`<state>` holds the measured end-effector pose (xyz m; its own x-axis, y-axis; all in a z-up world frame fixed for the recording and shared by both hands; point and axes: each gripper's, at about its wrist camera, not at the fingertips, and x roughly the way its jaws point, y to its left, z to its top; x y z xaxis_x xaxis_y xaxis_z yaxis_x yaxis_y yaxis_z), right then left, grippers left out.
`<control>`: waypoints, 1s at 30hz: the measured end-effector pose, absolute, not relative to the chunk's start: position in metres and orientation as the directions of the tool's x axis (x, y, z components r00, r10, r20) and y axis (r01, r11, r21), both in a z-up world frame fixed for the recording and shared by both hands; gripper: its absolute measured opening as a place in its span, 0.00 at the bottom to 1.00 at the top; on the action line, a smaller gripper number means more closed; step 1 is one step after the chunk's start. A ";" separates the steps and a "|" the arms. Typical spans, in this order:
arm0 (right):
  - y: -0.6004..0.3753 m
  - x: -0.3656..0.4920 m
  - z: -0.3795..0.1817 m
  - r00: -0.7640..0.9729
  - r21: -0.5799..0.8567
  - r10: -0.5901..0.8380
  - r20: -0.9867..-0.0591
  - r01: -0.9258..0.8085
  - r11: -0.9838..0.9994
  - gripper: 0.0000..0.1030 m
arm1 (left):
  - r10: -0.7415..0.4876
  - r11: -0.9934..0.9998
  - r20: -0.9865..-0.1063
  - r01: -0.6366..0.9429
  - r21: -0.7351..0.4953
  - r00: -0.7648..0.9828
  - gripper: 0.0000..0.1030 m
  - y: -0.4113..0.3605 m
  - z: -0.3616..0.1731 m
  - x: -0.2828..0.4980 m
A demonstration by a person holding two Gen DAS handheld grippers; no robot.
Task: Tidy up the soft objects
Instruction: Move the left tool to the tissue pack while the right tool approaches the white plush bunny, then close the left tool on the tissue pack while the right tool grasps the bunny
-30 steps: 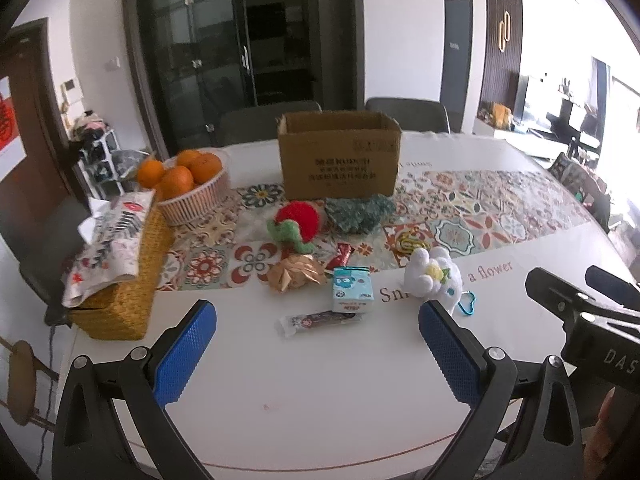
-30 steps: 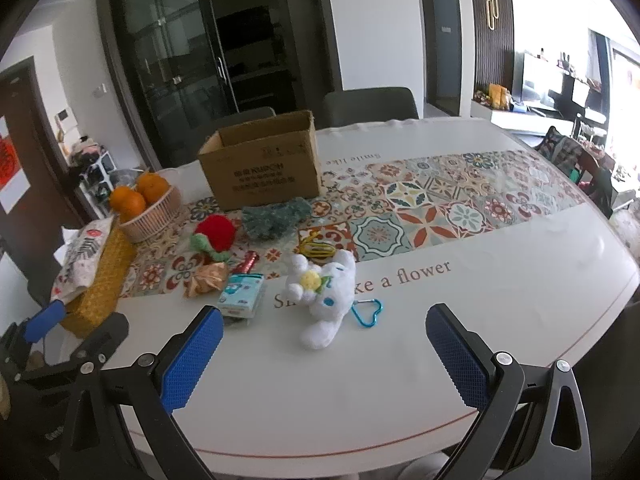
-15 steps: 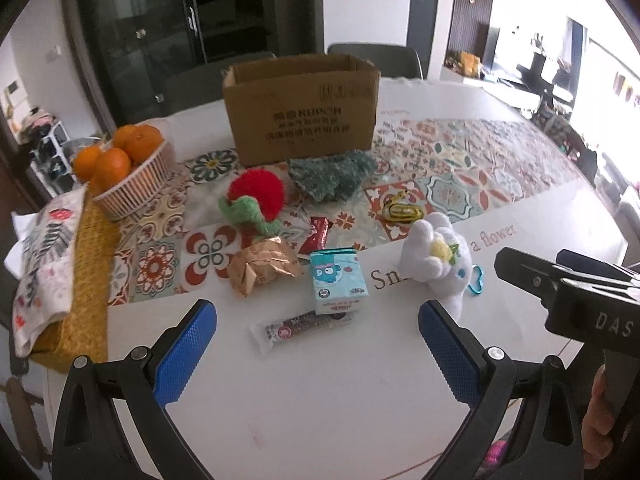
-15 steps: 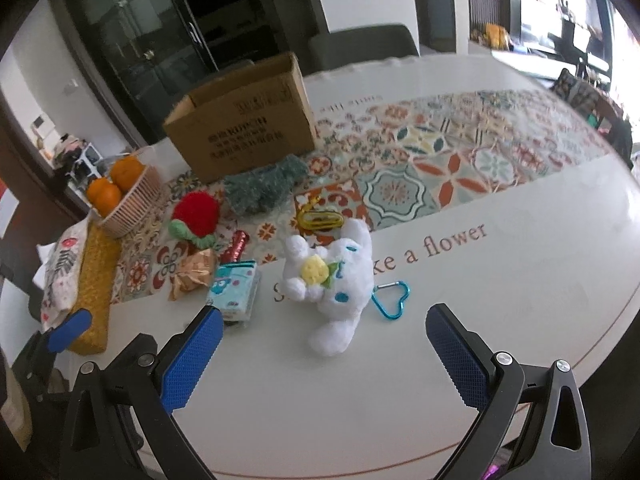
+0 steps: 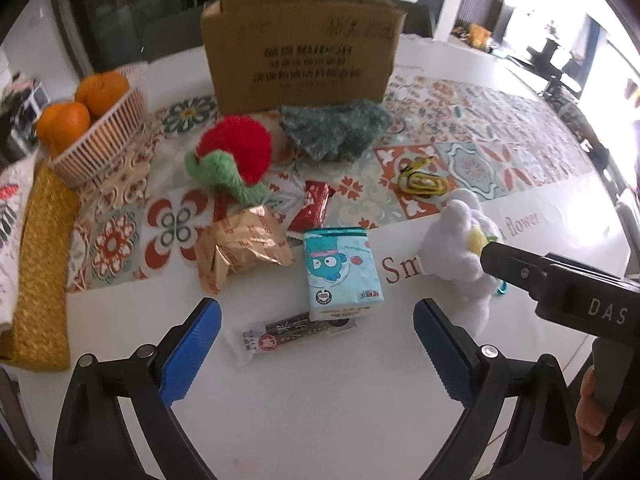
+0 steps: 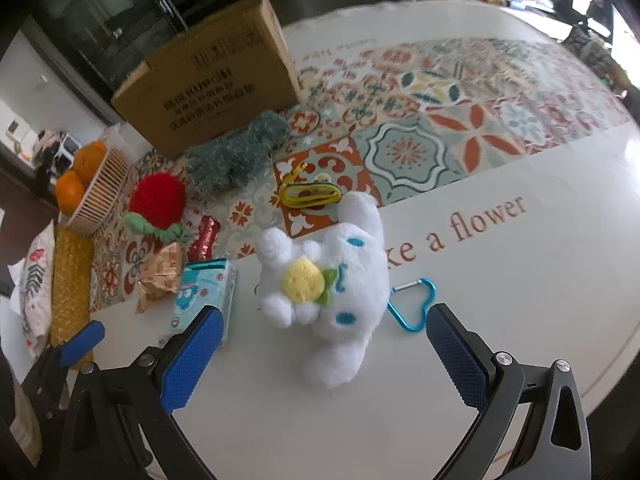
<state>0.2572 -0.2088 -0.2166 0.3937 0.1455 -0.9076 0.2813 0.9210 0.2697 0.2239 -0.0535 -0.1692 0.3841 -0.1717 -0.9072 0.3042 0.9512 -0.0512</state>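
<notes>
A white plush toy [image 6: 336, 292] with a yellow flower lies on the white table, a blue heart carabiner [image 6: 416, 308] beside it. My right gripper [image 6: 320, 356] is open, its blue pads either side of the plush, just short of it. The plush also shows in the left wrist view [image 5: 460, 256]. A red and green knitted toy [image 5: 232, 160] and a green fuzzy cloth [image 5: 336, 132] lie in front of a cardboard box [image 5: 300, 48]. My left gripper [image 5: 316, 348] is open above a snack bar [image 5: 288, 334], empty.
A tissue pack [image 5: 340, 272], a gold wrapper [image 5: 240, 248], a red candy [image 5: 314, 208] and a yellow strap [image 5: 420, 178] lie mid-table. A basket of oranges [image 5: 100, 128] and a woven yellow box [image 5: 40, 264] stand at the left. The table edge runs near the grippers.
Both grippers have moved forward and down toward the table. The objects look larger and closer. The right gripper now straddles the white plush's near end. Nothing was grasped.
</notes>
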 end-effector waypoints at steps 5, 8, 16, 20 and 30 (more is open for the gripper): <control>-0.218 0.275 -0.234 0.339 0.293 0.193 -0.921 0.273 0.916 0.99 | -0.149 0.963 -0.920 0.266 -0.051 0.363 0.95 -0.062 -0.180 0.235; -0.220 0.283 -0.241 0.314 0.313 0.228 -0.922 0.256 0.915 0.99 | -0.147 0.968 -0.929 0.245 -0.063 0.340 0.93 -0.065 -0.189 0.241; -0.218 0.304 -0.261 0.243 0.292 0.237 -0.940 0.218 0.932 1.00 | -0.133 0.978 -0.947 0.191 -0.078 0.294 0.82 -0.068 -0.213 0.256; -0.220 0.311 -0.268 0.221 0.298 0.253 -0.942 0.203 0.933 0.99 | -0.133 0.978 -0.950 0.190 -0.081 0.281 0.77 -0.072 -0.218 0.261; -0.219 0.317 -0.273 0.216 0.325 0.289 -0.933 0.160 0.932 0.96 | -0.161 0.974 -0.959 0.194 -0.116 0.235 0.52 -0.083 -0.232 0.267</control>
